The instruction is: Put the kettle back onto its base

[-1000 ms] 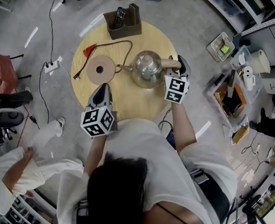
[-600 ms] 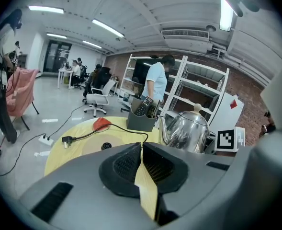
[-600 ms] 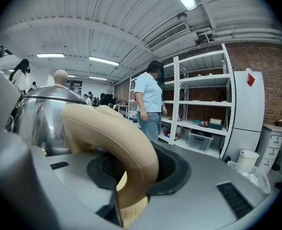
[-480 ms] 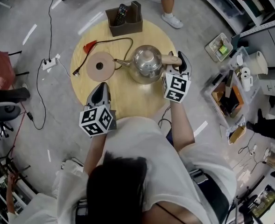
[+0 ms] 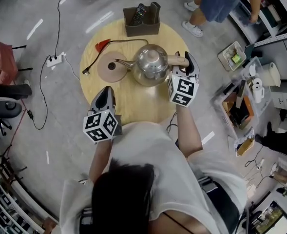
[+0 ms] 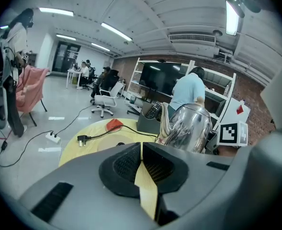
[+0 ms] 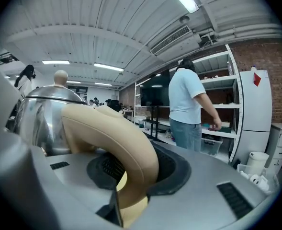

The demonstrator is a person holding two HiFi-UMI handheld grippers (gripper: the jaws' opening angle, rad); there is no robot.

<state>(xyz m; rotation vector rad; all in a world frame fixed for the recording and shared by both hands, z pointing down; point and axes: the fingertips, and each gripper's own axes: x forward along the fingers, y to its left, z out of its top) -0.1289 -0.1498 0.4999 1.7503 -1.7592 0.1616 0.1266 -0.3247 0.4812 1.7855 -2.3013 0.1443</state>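
Observation:
A shiny steel kettle (image 5: 152,65) with a beige handle (image 7: 117,143) hangs just above the round wooden table (image 5: 133,104). My right gripper (image 5: 184,62) is shut on that handle from the right. The kettle's spout reaches over the right edge of the round tan base (image 5: 109,67), which lies left of it with a black cord attached. My left gripper (image 5: 105,94) hovers over the table's near left part, shut and holding nothing, short of the base. The left gripper view has the kettle (image 6: 191,128) ahead on the right and the base (image 6: 113,142) low ahead.
A brown caddy (image 5: 142,19) with remotes stands at the table's far edge. A red plug (image 5: 102,45) lies near the base. A power strip (image 5: 55,60) and cables lie on the floor at left. A person (image 5: 221,1) stands far right by cluttered bins and shelves.
The kettle has moved left in my right gripper, so its spout now overlaps the base. My left gripper has barely shifted. The person beyond the table has walked to the right.

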